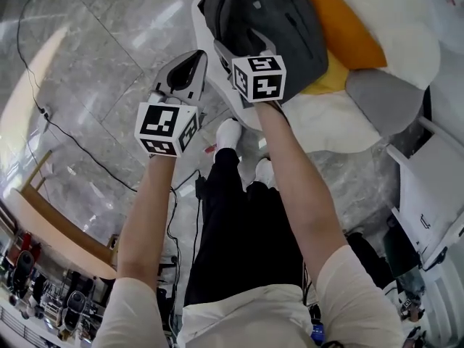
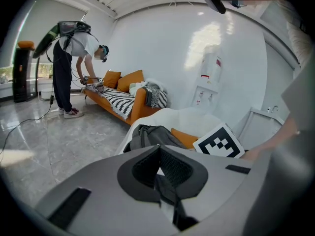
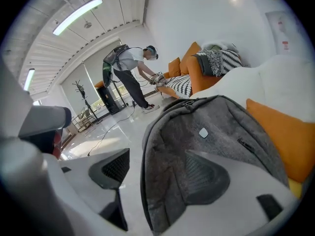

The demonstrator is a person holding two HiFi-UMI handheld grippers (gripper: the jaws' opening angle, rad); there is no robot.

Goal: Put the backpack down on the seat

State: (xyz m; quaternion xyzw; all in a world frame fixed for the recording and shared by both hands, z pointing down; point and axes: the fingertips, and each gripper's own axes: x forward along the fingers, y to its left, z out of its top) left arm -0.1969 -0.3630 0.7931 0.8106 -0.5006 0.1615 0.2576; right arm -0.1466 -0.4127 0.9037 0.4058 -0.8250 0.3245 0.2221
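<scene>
- We saw the grey backpack (image 1: 272, 17) lying on the white seat (image 1: 333, 125), on its left part, with its near edge close to the seat's near-left rim.
- An orange cushion (image 1: 348, 27) lay just to the right of the backpack and touched it; a grey cushion (image 1: 384, 100) sat further right and nearer to us.
- Our right gripper (image 1: 243, 46) hung over the near end of the backpack with its jaws spread wide. In the right gripper view the pack's left edge showed in the gap between the jaws (image 3: 157, 156) and the right jaw lay across the grey fabric (image 3: 206, 132), but neither pad was squeezing anything.
- Our left gripper (image 1: 191, 58) was to the left of the right one, over the floor (image 1: 94, 56) just off the seat's edge. In its own view the pads were pressed together (image 2: 158, 151) with nothing caught in them.
- From the left gripper view the backpack (image 2: 152, 135) sat beyond the jaws, apart from them, with the right gripper's marker cube (image 2: 219, 142) just to its right.
- Far off, another person (image 2: 74, 58) bent over an orange sofa (image 2: 129, 104) with a striped throw on it.
- Black cables (image 1: 72, 143) trailed over the floor on the left, well away from the seat.
</scene>
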